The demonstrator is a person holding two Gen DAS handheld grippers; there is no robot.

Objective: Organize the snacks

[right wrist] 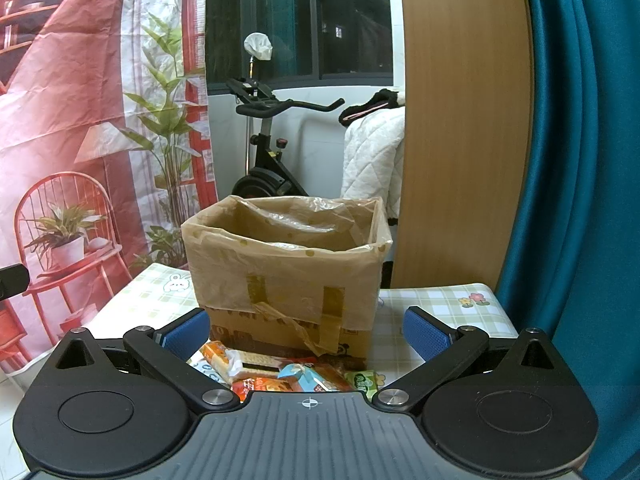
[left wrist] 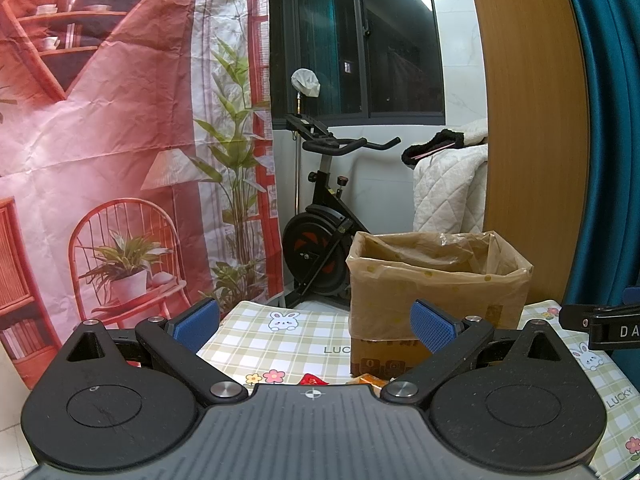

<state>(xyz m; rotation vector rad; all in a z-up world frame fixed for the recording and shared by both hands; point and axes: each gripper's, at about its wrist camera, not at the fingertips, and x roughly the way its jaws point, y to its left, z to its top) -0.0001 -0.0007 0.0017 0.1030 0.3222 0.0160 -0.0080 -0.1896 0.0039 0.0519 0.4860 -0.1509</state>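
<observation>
The left gripper point(left wrist: 314, 326) has its jaws spread wide, nothing between them; the right gripper point(right wrist: 306, 334) likewise, level above the snacks point(right wrist: 288, 372). These lie heaped on the table point(right wrist: 440, 300) near its front edge, touching the foot of the box point(right wrist: 286, 272). The box, lined with a bag, stands open-topped mid-table. The checked cloth carries rabbits and flowers. Beyond the far edge: an exercise bike point(left wrist: 320, 216), a printed backdrop point(left wrist: 120, 140), a dark window point(left wrist: 360, 36), a teal curtain point(right wrist: 580, 160).
</observation>
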